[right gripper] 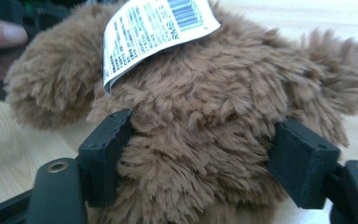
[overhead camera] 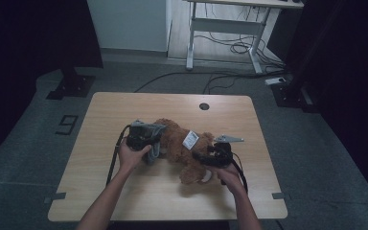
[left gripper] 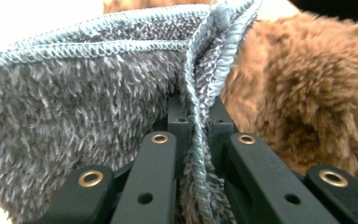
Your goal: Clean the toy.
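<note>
- High view, nearest the person: two bare forearms entered from the bottom edge, each hand holding a claw over the wooden bench (overhead camera: 124, 103).
- Left claw (overhead camera: 152, 143): it lay at the left end of a brown plush toy (overhead camera: 179, 143), its jaws pressed together on a grey microfibre cloth (overhead camera: 156, 146) that hung against the toy.
- Left gripper view: the cloth (left gripper: 74, 93) passed between the black jaws, its stitched blue edge pinched in the narrow gap; brown plush fur (left gripper: 303, 93) lay just beside and behind it.
- Right claw (overhead camera: 206, 157): it sat at the right end of the toy, near the toy's lower limbs.
- Right gripper view: the jaws stood spread either side of the plush body (right gripper: 200, 135), both pads touching the fur; no earlier picture showed their motion.
- Plush toy: it lay on its side near the middle of the bench, a white printed tag (overhead camera: 190, 140) facing up; the tag (right gripper: 154, 32) bore a barcode.
- Farther back: a round cable hole (overhead camera: 204, 106) marked the bench's far edge; beyond it stood a white desk frame (overhead camera: 225, 28) with cables on the floor.
</note>
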Demonstrator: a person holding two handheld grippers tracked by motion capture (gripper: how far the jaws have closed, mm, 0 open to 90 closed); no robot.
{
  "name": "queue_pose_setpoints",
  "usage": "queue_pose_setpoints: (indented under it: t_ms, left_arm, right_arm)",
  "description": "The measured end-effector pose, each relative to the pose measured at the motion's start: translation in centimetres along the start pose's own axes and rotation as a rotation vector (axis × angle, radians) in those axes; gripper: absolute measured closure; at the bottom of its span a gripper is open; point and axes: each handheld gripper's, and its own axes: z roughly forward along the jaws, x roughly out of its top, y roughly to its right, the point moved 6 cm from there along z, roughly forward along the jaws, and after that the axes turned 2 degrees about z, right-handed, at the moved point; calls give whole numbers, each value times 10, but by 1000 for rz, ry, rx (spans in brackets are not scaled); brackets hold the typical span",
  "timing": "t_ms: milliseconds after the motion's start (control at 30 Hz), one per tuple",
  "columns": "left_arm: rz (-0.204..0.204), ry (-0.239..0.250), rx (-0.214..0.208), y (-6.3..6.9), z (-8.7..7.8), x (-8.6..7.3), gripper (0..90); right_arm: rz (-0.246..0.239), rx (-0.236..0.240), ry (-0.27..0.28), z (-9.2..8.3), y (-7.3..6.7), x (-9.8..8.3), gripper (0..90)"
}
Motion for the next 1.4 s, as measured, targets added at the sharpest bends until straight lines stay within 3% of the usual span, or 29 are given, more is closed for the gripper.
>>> queue_pose_setpoints:
  t_ms: [133, 267, 400, 500, 600, 700, 767, 833, 967, 1033, 1167, 1333, 1400]
  left_arm:
    - [-8, -32, -3, -4, -9, -18, 834]
    - [8, 18, -11, -1, -31, -14, 831]
    - [42, 87, -34, 11, -49, 14, 829]
    - [89, 112, -54, 26, -53, 40, 823]
    - [121, 86, -77, 37, -42, 65, 813]
    - [135, 17, -78, 40, -19, 78, 803]
    - [131, -59, -59, 36, 0, 75, 793]
    - [111, -96, -55, 30, 14, 65, 799]
    - [63, -37, -63, 21, 16, 50, 819]
    - [54, -16, -73, 19, 12, 44, 823]
    - [62, -1, -78, 19, 4, 35, 826]
    - [51, 16, -84, 18, -7, 23, 828]
    - [47, 19, -86, 17, -12, 19, 829]
  right_arm:
    - [-81, -10, -13, 3, -17, -16, 370]
    - [-133, -10, 27, 4, -29, -31, 426]
    - [-168, -1, 56, 5, -37, -38, 457]
    - [-180, 6, 69, 5, -38, -42, 463]
    - [-176, 14, 71, 3, -38, -43, 465]
    - [-181, 22, 77, 2, -39, -46, 470]
    - [-183, 28, 78, 1, -39, -47, 478]
    - [-179, 29, 79, 0, -40, -47, 478]
    - [-150, -1, 75, -4, -43, -46, 408]
    - [-104, -24, 75, -8, -48, -47, 360]
    - [-108, -73, 38, -6, -62, -57, 305]
    - [-117, -84, -10, 9, -69, -63, 355]
    - [-129, -81, -32, 15, -71, -66, 463]
